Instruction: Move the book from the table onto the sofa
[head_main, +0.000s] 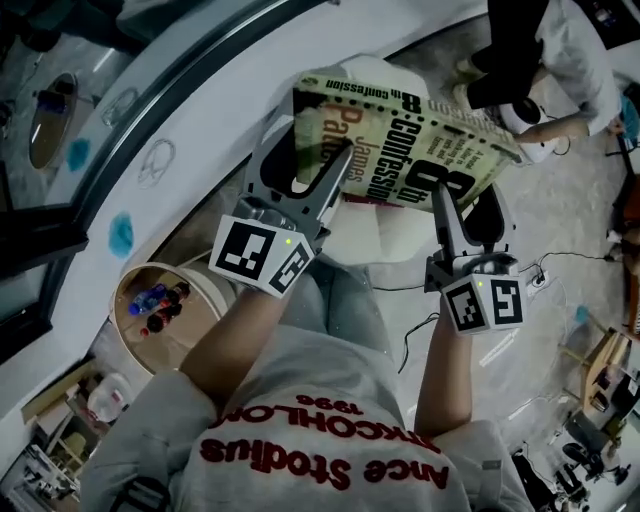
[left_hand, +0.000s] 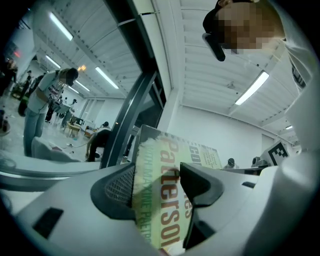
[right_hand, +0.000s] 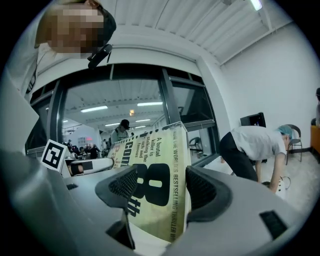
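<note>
Closest in, the left gripper (head_main: 315, 150) is seen clamped on one end of the book (head_main: 420, 140). In the left gripper view the pads are pressed on either side of it, set fairly wide apart because the book is thick. Same deal on the other side: the right gripper (head_main: 468, 195) is closed on the book's opposite end, and in the right gripper view the big black "8" on the cover is caught right between the pads.

So the book is held up in the air between the two grippers, tilted, with the yellowish cover facing up. It isn't resting on anything. A white rounded surface (head_main: 390, 240) can be seen just below it, though what exactly that is can't be made out.

Lower down and to the left, a round wooden tub (head_main: 205, 283) is parked on the floor. A few small bottles (head_main: 158, 305) are lying inside it, one with a blue cap, the others reddish and dark.

Further out, a cable (head_main: 410, 330) is trailed across the floor, and another person (head_main: 540, 60) is bent over at the far right.
</note>
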